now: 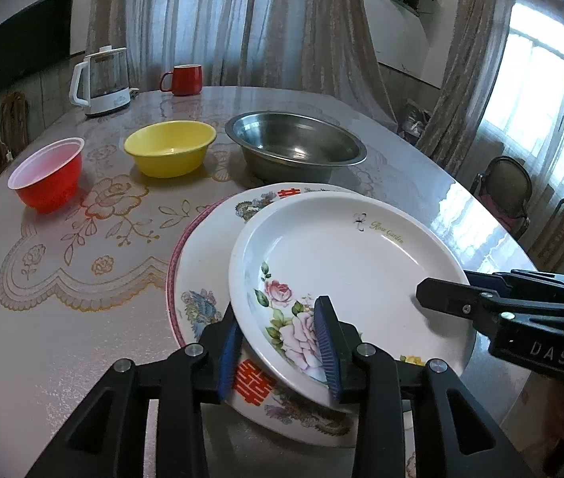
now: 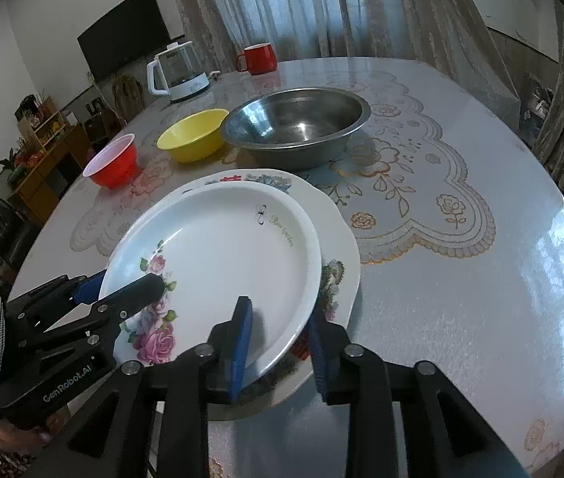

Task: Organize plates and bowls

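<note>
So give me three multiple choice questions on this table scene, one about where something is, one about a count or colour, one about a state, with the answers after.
1. Where does the rose plate lie?
A. Inside the steel bowl
B. On top of the larger patterned plate
C. Beside the kettle

2. How many bowls stand in the row behind the plates?
A. Two
B. Three
C. Five

3. What is in the steel bowl?
A. Nothing
B. A stack of plates
C. The red mug

Answers:
1 B: the larger patterned plate shows under and around its rim, while the left gripper and right gripper straddle its edge.
2 B: the red bowl, yellow bowl and steel bowl stand in a line.
3 A: its bare shiny bottom shows; the red mug stands far back near the kettle.
</note>
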{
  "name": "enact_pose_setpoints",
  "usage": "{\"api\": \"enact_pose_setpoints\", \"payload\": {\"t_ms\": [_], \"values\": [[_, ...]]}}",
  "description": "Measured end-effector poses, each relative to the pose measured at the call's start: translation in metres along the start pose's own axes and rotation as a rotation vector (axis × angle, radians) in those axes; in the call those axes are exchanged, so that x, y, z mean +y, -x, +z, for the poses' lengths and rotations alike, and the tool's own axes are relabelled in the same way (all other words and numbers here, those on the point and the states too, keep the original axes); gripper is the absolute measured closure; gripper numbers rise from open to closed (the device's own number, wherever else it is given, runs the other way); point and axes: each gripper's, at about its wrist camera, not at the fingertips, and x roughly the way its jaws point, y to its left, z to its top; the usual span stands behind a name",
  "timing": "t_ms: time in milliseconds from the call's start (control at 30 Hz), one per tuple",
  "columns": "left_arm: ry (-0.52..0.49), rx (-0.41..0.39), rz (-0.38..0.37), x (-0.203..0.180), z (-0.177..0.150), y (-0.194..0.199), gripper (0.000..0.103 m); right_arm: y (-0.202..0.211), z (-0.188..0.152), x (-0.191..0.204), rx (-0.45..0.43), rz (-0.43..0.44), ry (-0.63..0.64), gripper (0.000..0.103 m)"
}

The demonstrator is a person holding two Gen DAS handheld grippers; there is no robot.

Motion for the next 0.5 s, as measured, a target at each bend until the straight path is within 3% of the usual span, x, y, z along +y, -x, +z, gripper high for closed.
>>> {"api": "enact_pose_setpoints", "payload": {"t_ms": [200,500], "values": [[0.009,0.036,0.007,-0.003,0.005,0.000,0.062,-0.005,0.006,0.009,0.026,-0.063,0.059,0.070],[-0.005,0.118,0.005,-0.007,0.014,-0.006,0.051,-0.009,0.011,0.010,0.045,-0.089,0.072,0.069]]}}
